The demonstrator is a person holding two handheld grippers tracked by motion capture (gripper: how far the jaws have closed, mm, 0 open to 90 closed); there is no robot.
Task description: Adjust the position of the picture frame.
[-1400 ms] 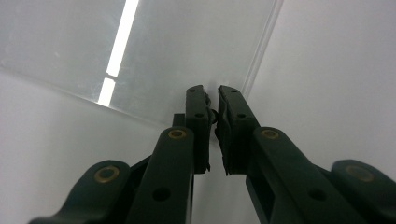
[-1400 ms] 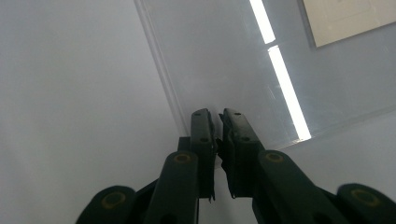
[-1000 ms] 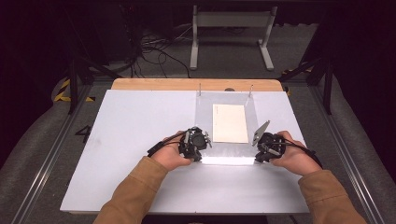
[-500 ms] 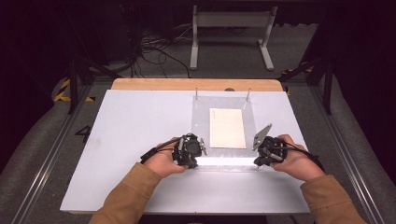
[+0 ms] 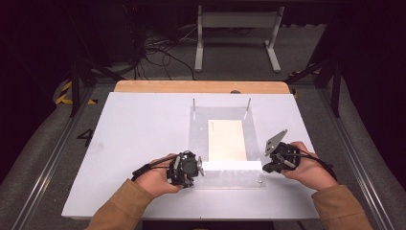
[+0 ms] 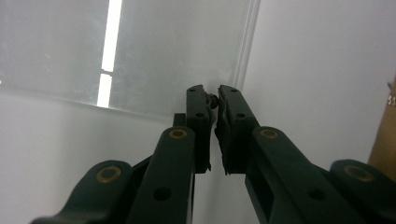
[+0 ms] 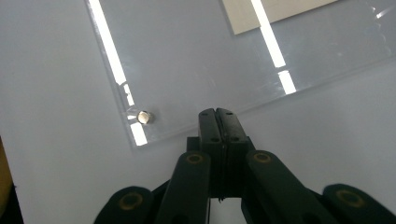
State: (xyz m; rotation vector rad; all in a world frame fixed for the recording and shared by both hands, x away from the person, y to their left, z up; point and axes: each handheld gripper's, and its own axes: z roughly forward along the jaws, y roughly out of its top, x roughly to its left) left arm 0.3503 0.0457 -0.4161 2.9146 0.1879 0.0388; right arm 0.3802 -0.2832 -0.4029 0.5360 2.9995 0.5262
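Observation:
A clear acrylic plate [image 5: 201, 129] lies flat on the white table, with a cream card [image 5: 227, 139] on or under it. Two thin metal posts [image 5: 193, 103] stand at its far corners. My left gripper [image 5: 199, 167] is at the plate's near-left corner. In the left gripper view the left gripper [image 6: 212, 95] is shut on a small metal screw [image 6: 213, 99] beside the plate [image 6: 163, 46] edge. My right gripper [image 5: 264, 166] is at the plate's right edge. The right gripper [image 7: 217, 114] is shut with nothing in it, just short of the plate [image 7: 187, 60]. A silver screw [image 7: 145, 116] sits in the corner beside it.
The white table [image 5: 134, 143] has bare room left of the plate and a wooden strip [image 5: 201, 86] along its far edge. Beyond it are a dark floor with cables [image 5: 158, 52] and a grey stand [image 5: 237, 33]. The cream card [image 7: 275, 11] lies farther in on the plate.
Both hands have drawn back toward the near edge. The left gripper slid down the plate's left side to its near-left corner. The right gripper moved only slightly.

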